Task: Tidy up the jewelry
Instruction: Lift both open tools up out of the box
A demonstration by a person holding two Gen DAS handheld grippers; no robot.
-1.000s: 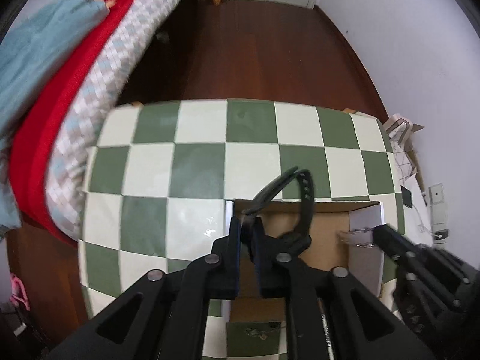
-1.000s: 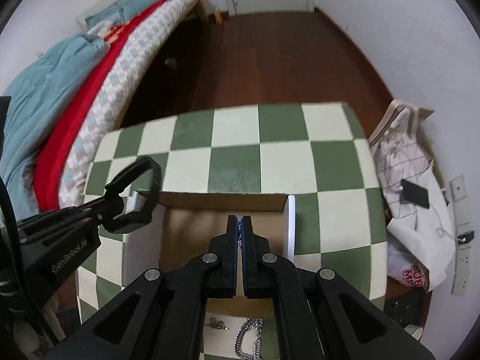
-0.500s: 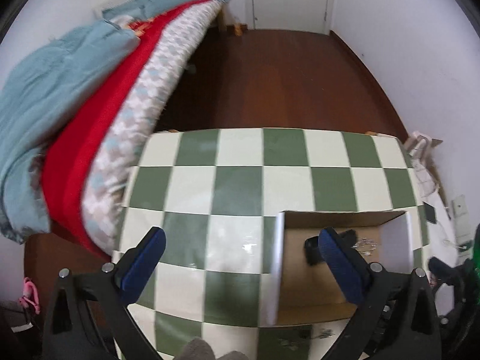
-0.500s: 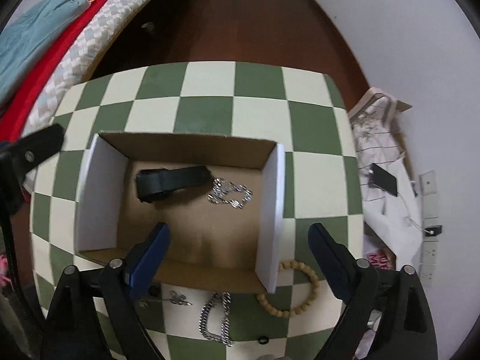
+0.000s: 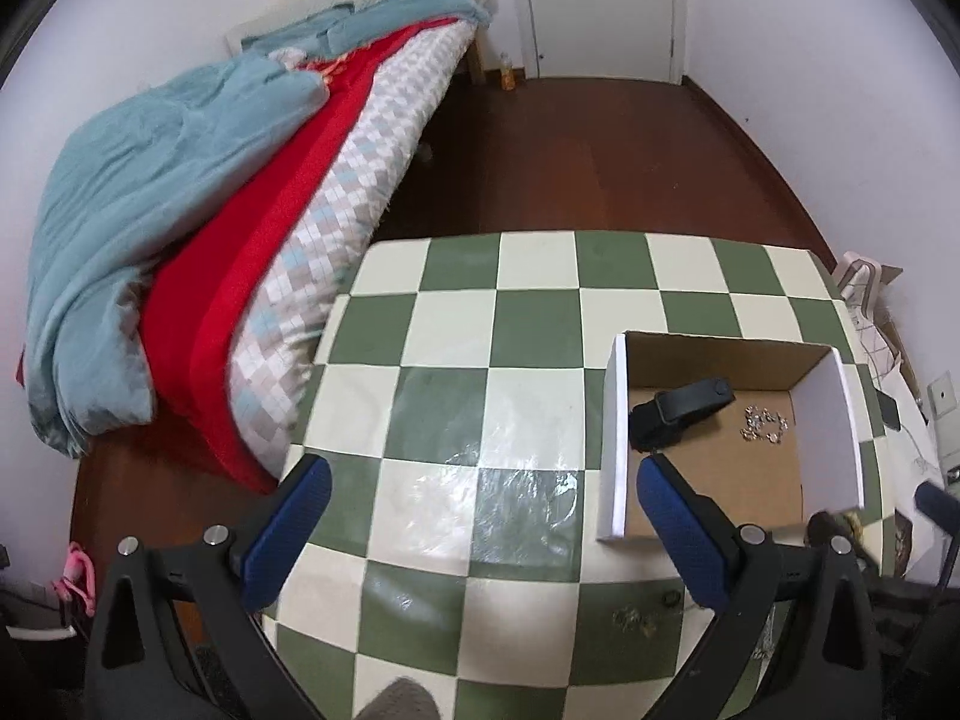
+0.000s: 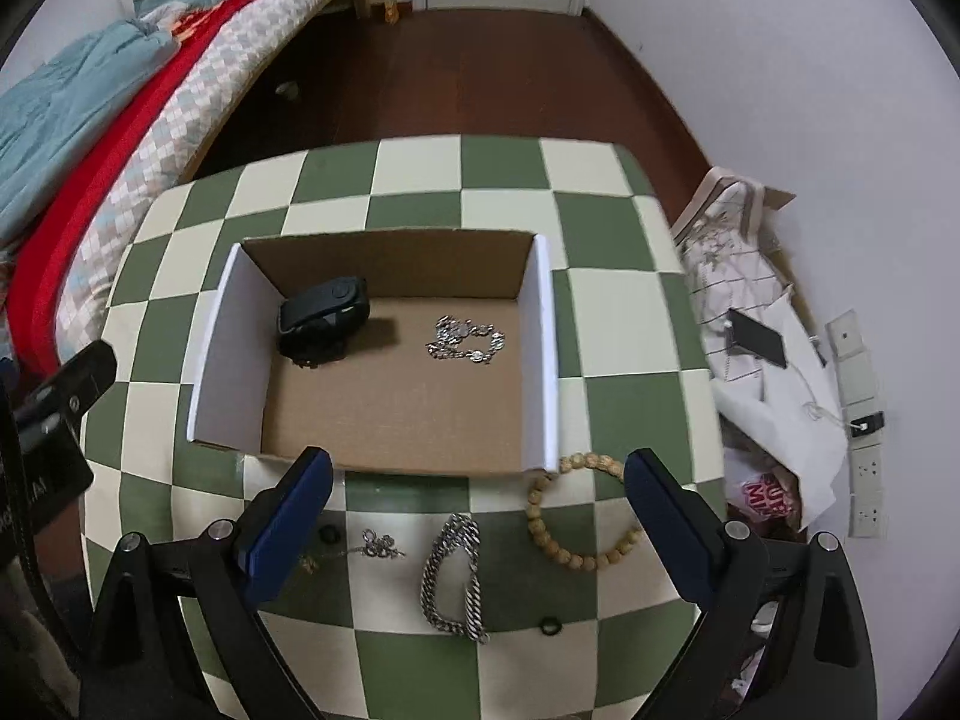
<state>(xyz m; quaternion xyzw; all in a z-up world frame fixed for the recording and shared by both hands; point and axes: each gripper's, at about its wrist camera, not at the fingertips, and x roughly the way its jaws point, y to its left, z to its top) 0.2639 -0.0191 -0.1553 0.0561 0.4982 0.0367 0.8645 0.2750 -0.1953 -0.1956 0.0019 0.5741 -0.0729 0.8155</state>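
Left wrist view: left gripper (image 5: 480, 531) spread wide, jaws have just been opening, nothing between them, hovering left of the cardboard box (image 5: 612, 438). Inside the box: black wristband (image 5: 684, 405) and small silver chain (image 5: 765, 423).

Right wrist view: right gripper (image 6: 480, 525) also just opened wide, empty, at the box's near edge. Only here: loose pieces in front of the box, namely heavy silver chain (image 6: 454, 576), wooden bead bracelet (image 6: 579, 510), small charm chain (image 6: 379, 543). Step looks like between drops; next, pinch one loose piece and carry it into the box.

Left gripper (image 5: 477, 531) jaws wide apart, empty, over checkered table (image 5: 444, 408); black band (image 5: 681, 405) lies in cardboard box (image 5: 612, 438)
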